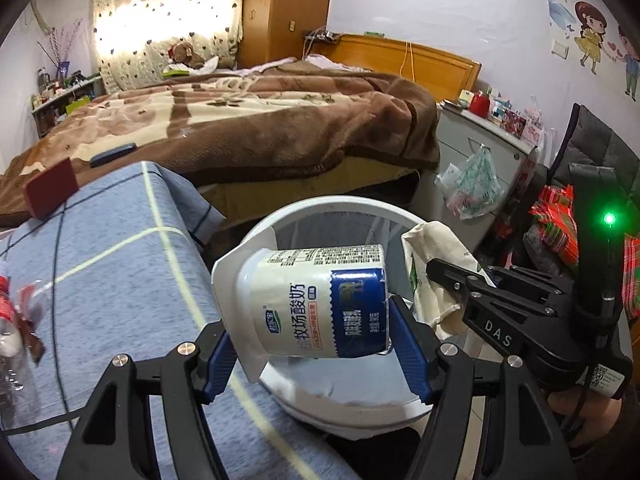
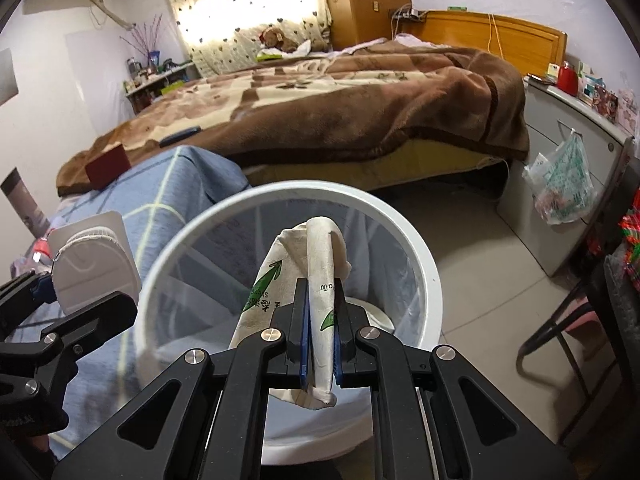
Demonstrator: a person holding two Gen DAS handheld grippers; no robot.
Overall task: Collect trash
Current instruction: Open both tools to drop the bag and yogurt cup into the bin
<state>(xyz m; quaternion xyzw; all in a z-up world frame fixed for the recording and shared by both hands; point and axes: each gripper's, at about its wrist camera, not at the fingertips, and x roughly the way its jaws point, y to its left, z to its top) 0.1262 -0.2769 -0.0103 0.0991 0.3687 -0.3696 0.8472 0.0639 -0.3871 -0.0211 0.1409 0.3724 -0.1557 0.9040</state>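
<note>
My left gripper (image 1: 310,344) is shut on a white and blue yogurt cup (image 1: 316,304), held on its side above the white trash bin (image 1: 340,204). The cup's foil-topped mouth shows in the right wrist view (image 2: 94,260). My right gripper (image 2: 320,332) is shut on a crumpled white paper wrapper with green print (image 2: 304,276), held over the open bin (image 2: 280,194). The wrapper also shows in the left wrist view (image 1: 436,256), pinched by the right gripper (image 1: 436,270) at the bin's right rim. The bin has a clear liner.
A blue checked cloth (image 1: 112,272) covers the surface left of the bin, with a plastic bottle (image 1: 12,332) and a red box (image 1: 50,192) on it. A bed with a brown blanket (image 1: 240,116) lies behind. A grey cabinet (image 2: 560,168) and a chair (image 2: 592,320) stand at the right.
</note>
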